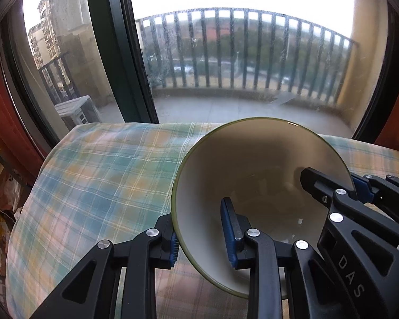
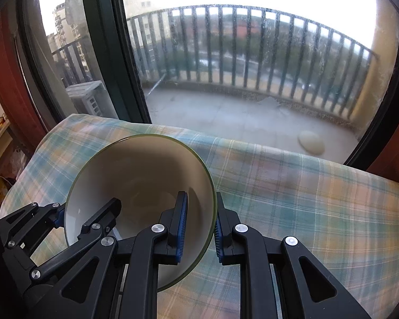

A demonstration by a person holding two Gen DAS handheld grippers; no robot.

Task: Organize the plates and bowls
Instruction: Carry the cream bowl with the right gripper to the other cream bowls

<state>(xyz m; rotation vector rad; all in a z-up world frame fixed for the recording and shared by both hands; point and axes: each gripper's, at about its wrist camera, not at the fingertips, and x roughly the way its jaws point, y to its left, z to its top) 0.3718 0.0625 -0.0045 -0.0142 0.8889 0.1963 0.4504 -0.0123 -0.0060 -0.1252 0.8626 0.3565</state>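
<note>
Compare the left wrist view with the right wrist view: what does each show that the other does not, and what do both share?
Only the left wrist view: the left tongs from behind, pinching the bowl at its left rim, with the right tongs coming in from the right.
Only the right wrist view: the right tongs from behind on the right rim, and a pale round lump on the balcony floor.
Both: one bowl gripped by both tongs, over the plaid cloth, before the window and railing.

Each tool [image 1: 202, 235] [image 2: 198, 228] is black, with blue ribbed pads, silver rivets and white "DAS" lettering.
</note>
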